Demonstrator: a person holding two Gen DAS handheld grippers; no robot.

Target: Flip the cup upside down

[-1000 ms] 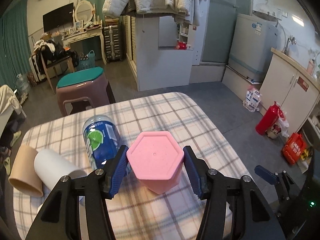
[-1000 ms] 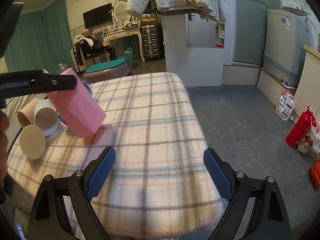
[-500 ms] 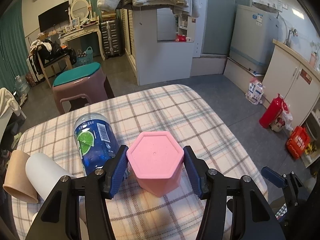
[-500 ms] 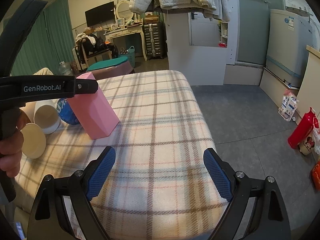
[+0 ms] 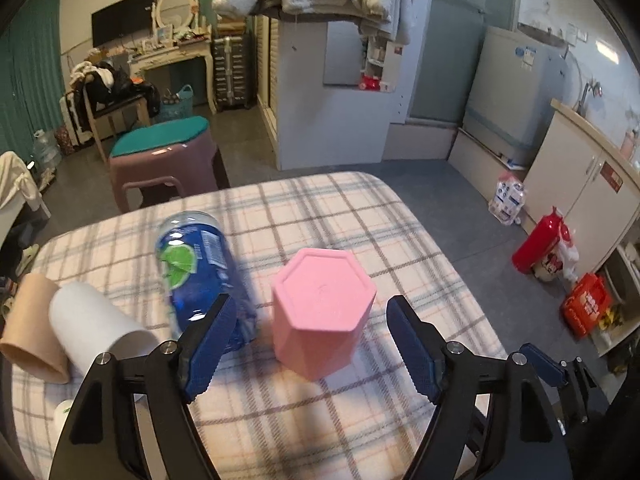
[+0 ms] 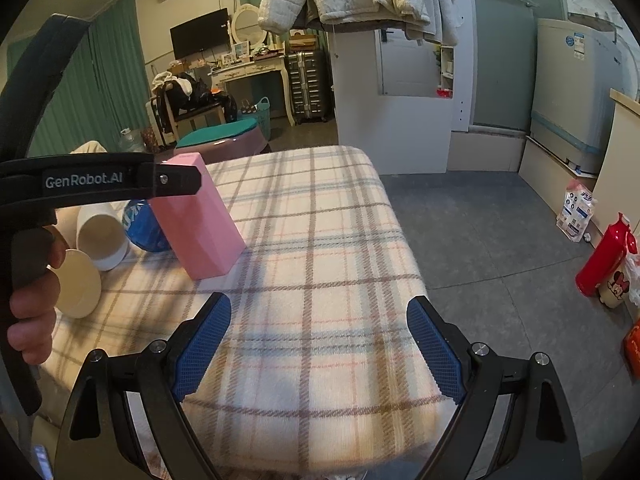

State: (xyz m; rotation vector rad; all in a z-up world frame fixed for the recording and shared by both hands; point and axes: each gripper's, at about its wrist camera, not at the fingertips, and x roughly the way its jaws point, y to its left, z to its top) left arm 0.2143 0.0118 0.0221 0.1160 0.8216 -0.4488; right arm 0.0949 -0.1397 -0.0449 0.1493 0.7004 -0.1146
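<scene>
A pink hexagonal cup (image 5: 324, 312) stands upside down on the plaid tablecloth (image 5: 320, 216), its closed base facing up. My left gripper (image 5: 310, 350) is open, its blue pads apart from the cup on both sides and slightly nearer the camera. In the right wrist view the cup (image 6: 200, 216) stands at the table's left, with the left gripper's arm (image 6: 100, 180) just above its top. My right gripper (image 6: 318, 350) is open and empty over the table's near edge.
A blue bottle (image 5: 196, 272) lies just left of the cup. A white cup (image 5: 92, 328) and a tan cup (image 5: 28, 328) lie on their sides further left. A pink stool (image 5: 160, 160) stands behind the table. A red bottle (image 5: 540, 240) is on the floor at right.
My left gripper has opened and let go of the pink cup, which now stands on the table base up. The gripper has drawn back a little. The right gripper has barely moved.
</scene>
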